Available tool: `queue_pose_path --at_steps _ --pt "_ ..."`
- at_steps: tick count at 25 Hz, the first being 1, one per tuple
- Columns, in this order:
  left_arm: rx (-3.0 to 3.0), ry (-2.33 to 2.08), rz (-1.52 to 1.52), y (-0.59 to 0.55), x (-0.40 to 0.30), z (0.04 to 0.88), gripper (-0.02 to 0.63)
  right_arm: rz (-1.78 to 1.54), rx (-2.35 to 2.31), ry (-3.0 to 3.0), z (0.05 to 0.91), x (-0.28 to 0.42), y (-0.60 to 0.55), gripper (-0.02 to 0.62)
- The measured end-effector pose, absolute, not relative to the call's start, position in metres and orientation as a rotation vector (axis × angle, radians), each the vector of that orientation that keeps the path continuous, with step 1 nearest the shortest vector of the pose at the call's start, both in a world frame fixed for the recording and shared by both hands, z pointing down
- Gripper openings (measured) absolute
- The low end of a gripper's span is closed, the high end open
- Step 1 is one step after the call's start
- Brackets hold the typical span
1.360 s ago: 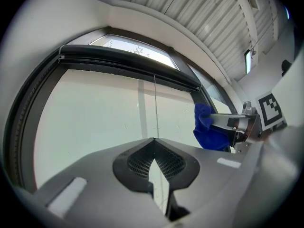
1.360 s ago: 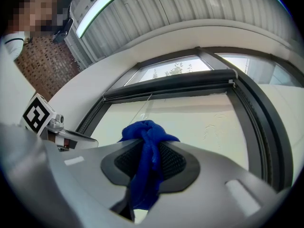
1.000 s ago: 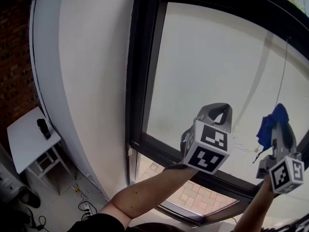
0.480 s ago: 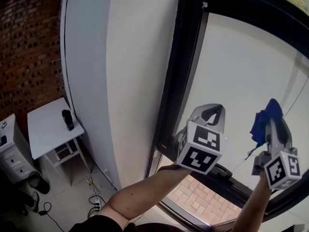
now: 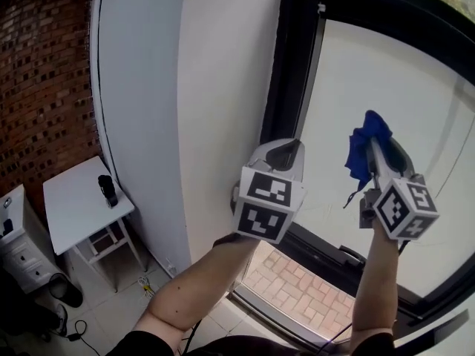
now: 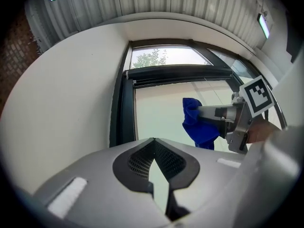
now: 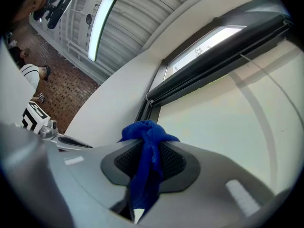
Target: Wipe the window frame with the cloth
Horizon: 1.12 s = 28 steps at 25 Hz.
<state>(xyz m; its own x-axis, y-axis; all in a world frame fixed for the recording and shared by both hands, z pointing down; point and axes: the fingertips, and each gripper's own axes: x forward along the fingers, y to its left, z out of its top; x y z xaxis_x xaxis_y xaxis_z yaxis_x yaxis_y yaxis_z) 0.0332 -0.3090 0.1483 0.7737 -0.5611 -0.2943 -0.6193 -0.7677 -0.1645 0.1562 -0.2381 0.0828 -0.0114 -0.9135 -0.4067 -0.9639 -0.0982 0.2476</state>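
A blue cloth (image 5: 363,145) (image 7: 147,152) (image 6: 199,122) is bunched at the tip of my right gripper (image 5: 375,141), whose jaws are shut on it. It hangs in front of the pale window pane (image 5: 386,95), a little to the right of the black window frame's (image 5: 289,73) (image 6: 123,99) (image 7: 156,99) left upright. My left gripper (image 5: 286,152) (image 6: 153,142) is raised beside it, level with that upright, jaws shut with nothing between them. Both point up toward the frame. Whether the cloth touches the glass I cannot tell.
A white wall (image 5: 215,87) runs left of the frame, with a brick wall (image 5: 44,80) beyond. Below stands a small white table (image 5: 82,206) with a dark object (image 5: 109,190). The frame's bottom rail (image 5: 334,254) crosses under my arms. A cord (image 5: 456,150) hangs at right.
Both grippers have risen and shifted left toward the frame's left upright, the right one carrying the cloth. The view has swung left over the second.
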Motion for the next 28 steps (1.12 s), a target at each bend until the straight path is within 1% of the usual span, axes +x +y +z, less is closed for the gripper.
queue_pose_path --at_steps 6,9,16,23,28 --pt "-2.71 0.938 0.296 -0.333 0.015 0.153 -0.006 0.66 -2.185 2.055 0.091 0.137 -0.275 0.102" --pt "-2.712 0.914 0.279 -0.337 0.009 0.159 -0.006 0.681 -2.174 2.048 0.09 0.127 -0.289 0.103" --pt "-2.75 0.893 0.294 -0.36 0.025 0.155 -0.006 0.639 -2.21 2.007 0.078 0.141 -0.324 0.102" --pt "-2.754 0.893 0.271 -0.363 0.048 0.157 -0.006 0.65 -2.096 2.013 0.039 0.158 -0.346 0.103" --pt "-2.743 0.906 0.244 -0.358 0.064 0.157 -0.006 0.677 -1.99 2.045 -0.002 0.156 -0.364 0.102"
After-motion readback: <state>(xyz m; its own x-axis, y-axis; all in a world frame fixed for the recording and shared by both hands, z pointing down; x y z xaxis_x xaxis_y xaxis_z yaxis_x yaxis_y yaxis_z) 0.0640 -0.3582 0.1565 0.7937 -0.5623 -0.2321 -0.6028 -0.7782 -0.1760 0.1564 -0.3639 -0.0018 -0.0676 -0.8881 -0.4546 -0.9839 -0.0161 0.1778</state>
